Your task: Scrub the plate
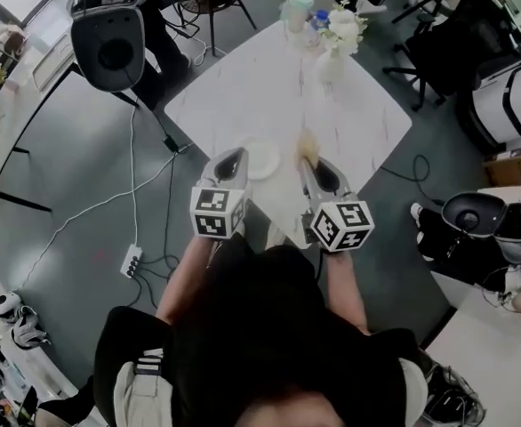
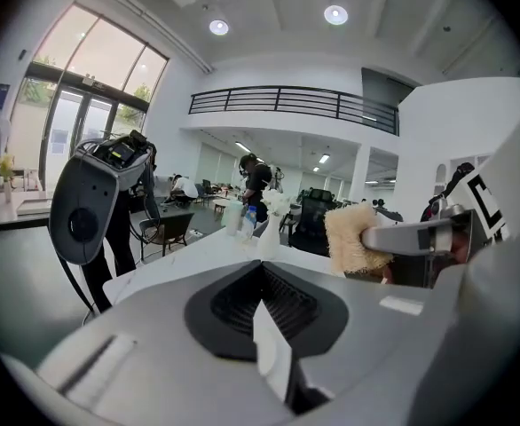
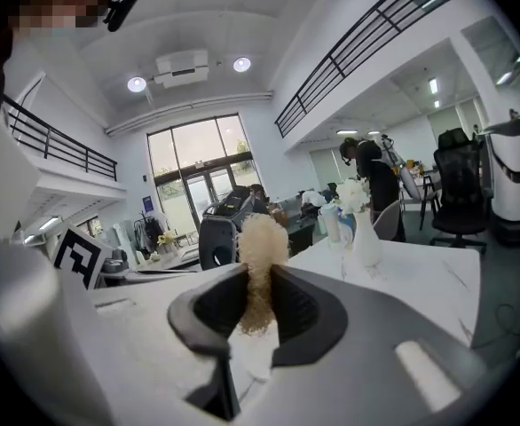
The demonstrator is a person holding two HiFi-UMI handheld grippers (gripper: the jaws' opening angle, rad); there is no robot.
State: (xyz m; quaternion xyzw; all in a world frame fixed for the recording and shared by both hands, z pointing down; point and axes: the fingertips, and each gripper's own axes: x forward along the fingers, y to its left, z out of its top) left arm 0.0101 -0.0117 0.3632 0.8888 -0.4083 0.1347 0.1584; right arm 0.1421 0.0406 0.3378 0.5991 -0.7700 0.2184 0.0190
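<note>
The small round white plate [image 1: 262,159] lies near the white marble table's [image 1: 243,87] near edge, between the grippers. The left gripper [image 1: 232,158] is closed on nothing; the right gripper [image 1: 308,162] clamps a tan fibrous scrubber [image 1: 308,143]. With nothing pinning it, the plate could skate off under scrubbing

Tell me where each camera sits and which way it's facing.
Head view: on the person's head, looking steeply down at the table, plate, left gripper and right gripper; forearms and dark top show.
Left gripper view: on the left gripper, looking along its shut fingers across the table to the vase; right gripper with the scrubber at right.
Right gripper view: on the right gripper, looking along fingers clamped on the scrubber toward glass doors; left gripper's marker cube at left.
Shared: both gripper views show the vase.
</note>
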